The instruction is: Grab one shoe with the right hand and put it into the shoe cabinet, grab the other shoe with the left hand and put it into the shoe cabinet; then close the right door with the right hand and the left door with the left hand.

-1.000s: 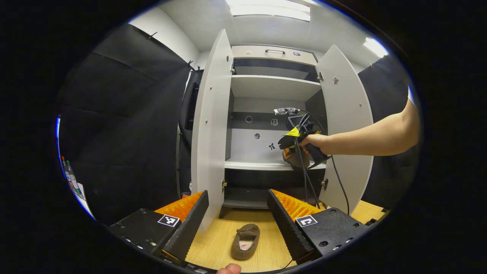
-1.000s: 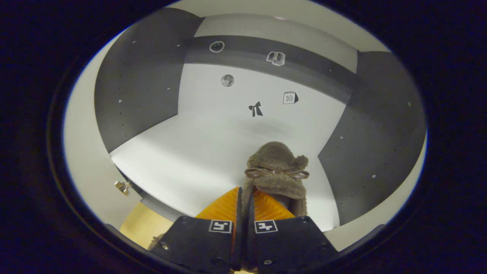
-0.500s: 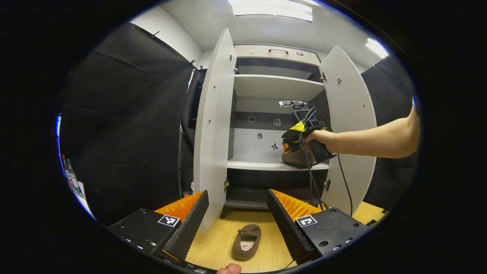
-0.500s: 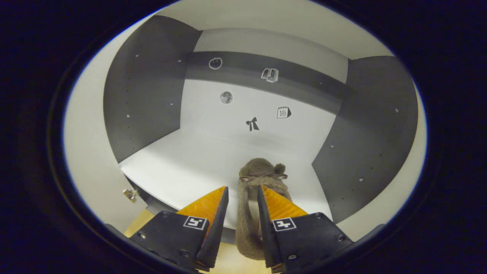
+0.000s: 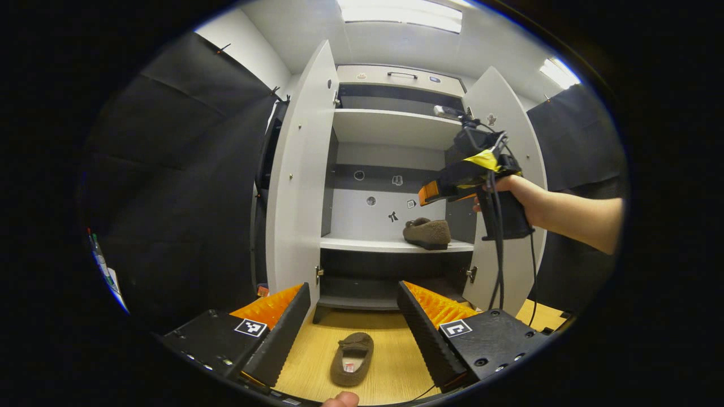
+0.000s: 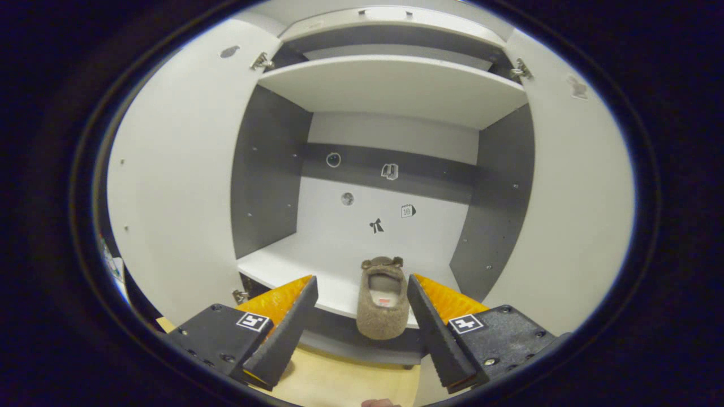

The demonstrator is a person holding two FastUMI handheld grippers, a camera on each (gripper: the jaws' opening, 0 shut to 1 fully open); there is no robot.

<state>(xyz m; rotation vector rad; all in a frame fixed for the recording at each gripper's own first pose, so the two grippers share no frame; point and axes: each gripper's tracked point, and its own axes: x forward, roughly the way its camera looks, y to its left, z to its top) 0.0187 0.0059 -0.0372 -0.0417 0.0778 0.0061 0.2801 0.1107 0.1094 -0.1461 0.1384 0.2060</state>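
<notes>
1. Left gripper (image 5: 353, 308): fingers spread apart, holding nothing, hovering above the wooden floor (image 5: 396, 367).
2. Second shoe (image 5: 352, 366): lies on the floor in front of the shoe cabinet (image 5: 396, 127), toe toward the cabinet, seen between the left gripper's fingers.
3. Right gripper (image 6: 362, 299): fingers spread apart, holding nothing, in front of the middle shelf (image 6: 288, 265). In the left gripper view it (image 5: 427, 193) is held by a hand (image 5: 512, 189) above that shelf's front edge.
4. First shoe (image 6: 383, 302): rests on the middle shelf toward its right end, heel overhanging the front edge, toe toward the back wall.
5. Left door (image 5: 294, 186) and right door (image 5: 509, 254): both stand open.
</notes>
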